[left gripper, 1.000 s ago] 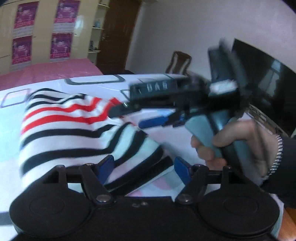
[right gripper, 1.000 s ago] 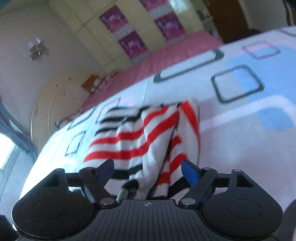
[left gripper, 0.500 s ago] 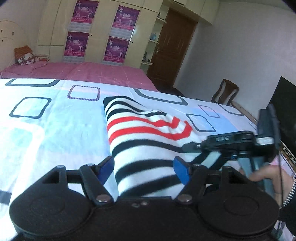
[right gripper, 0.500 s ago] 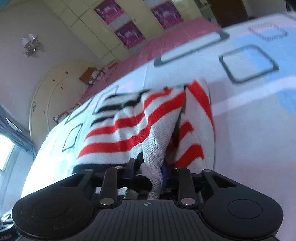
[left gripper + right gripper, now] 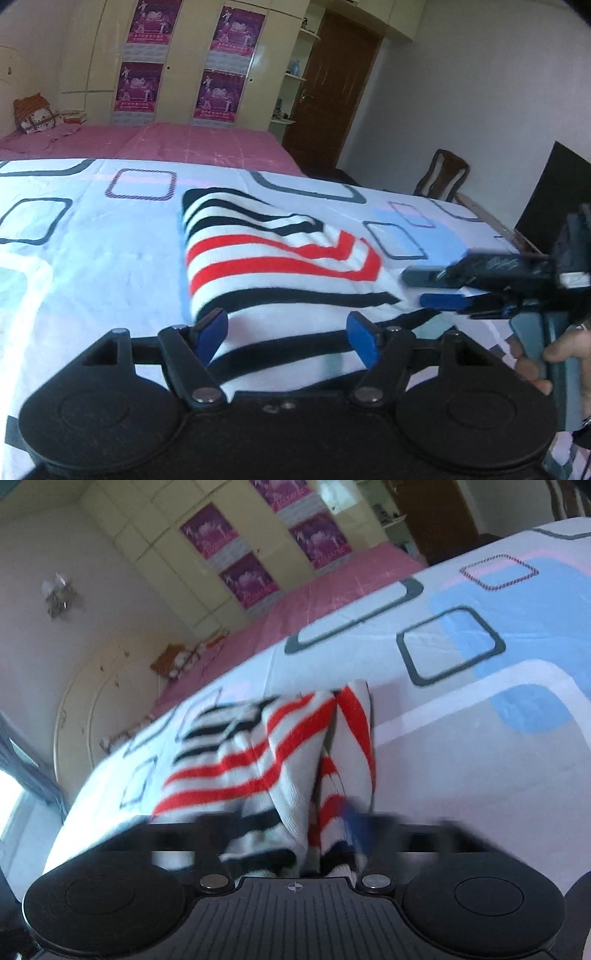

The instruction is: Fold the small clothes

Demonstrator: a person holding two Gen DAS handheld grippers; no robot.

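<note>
I count one striped garment (image 5: 280, 258) on the bed (image 5: 92, 258), four posters (image 5: 138, 90) at 12 o'clock, writing unreadable. Left hand-held gripper (image 5: 286, 334) apart over it; right hand-held gripper (image 5: 295, 834) opening, cloth between.

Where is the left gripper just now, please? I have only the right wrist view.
Observer: The left gripper is open, low over the black-striped end of the striped garment.
Operator: Thank you. How does my right gripper look from there?
Observer: The right gripper is at the garment's right edge, jaws opening, with no cloth pinched.
Operator: Is anything beyond the bed on that side?
Observer: A wooden chair and a dark screen stand there.
</note>
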